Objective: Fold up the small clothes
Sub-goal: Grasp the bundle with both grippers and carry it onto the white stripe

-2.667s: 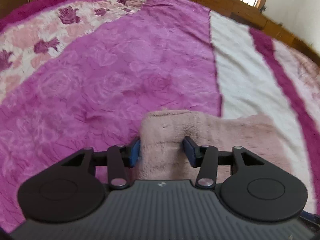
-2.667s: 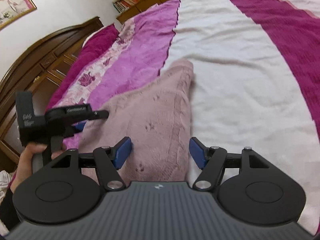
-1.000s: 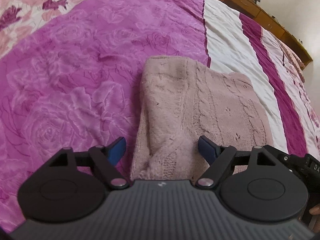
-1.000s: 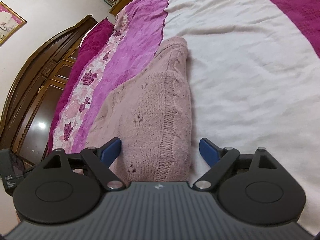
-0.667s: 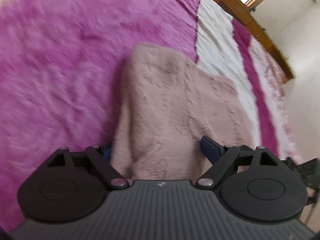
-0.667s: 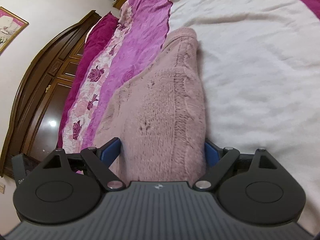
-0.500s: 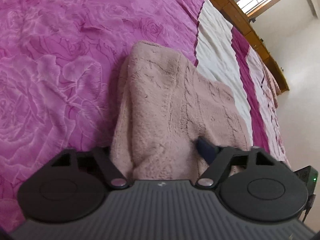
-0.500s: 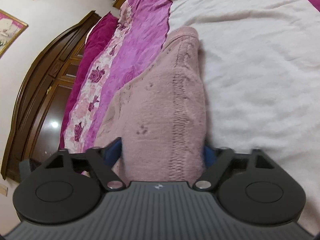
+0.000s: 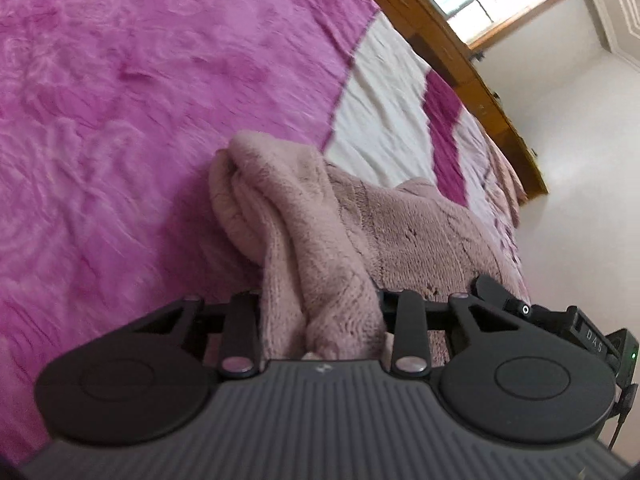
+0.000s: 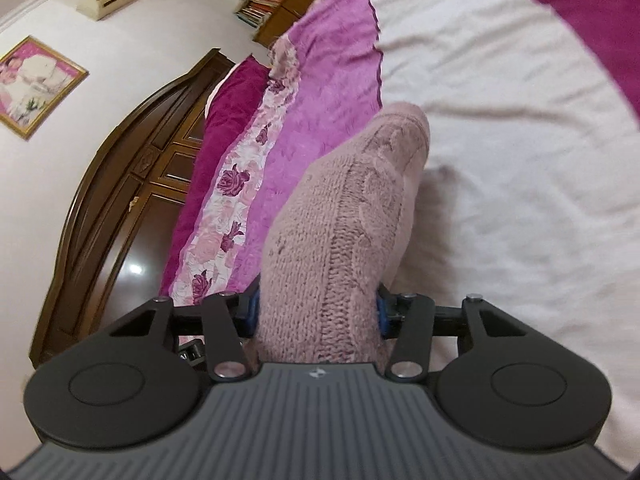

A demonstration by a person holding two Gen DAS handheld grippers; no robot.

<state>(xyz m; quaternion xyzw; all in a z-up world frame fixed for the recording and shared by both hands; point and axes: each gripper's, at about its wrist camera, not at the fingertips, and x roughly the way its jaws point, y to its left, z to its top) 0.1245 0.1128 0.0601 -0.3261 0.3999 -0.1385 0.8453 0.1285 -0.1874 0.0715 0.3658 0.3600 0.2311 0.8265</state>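
Observation:
A folded dusty-pink knitted sweater (image 9: 400,224) lies on the bed, its near edge lifted off the cover. My left gripper (image 9: 320,308) has its jaws closing on the near left corner, the knit bunched thick between the fingers. In the right wrist view the same pink sweater (image 10: 344,216) rises in a ridge from my right gripper (image 10: 318,312), whose blue pads (image 10: 253,312) press in on both sides of the near right corner while the jaws keep closing. The far end of the sweater still rests on the bed.
The bed cover (image 9: 120,100) runs in magenta, white and rose-print stripes. A dark wooden headboard (image 10: 120,184) stands at the left of the right view. A wooden bed frame (image 9: 460,64) and a window lie beyond. The other gripper's black body (image 9: 560,324) shows at the right edge.
Both grippers went from open astride the sweater's near edge to closed on it. The near edge has come up off the bed, bunching into ridges.

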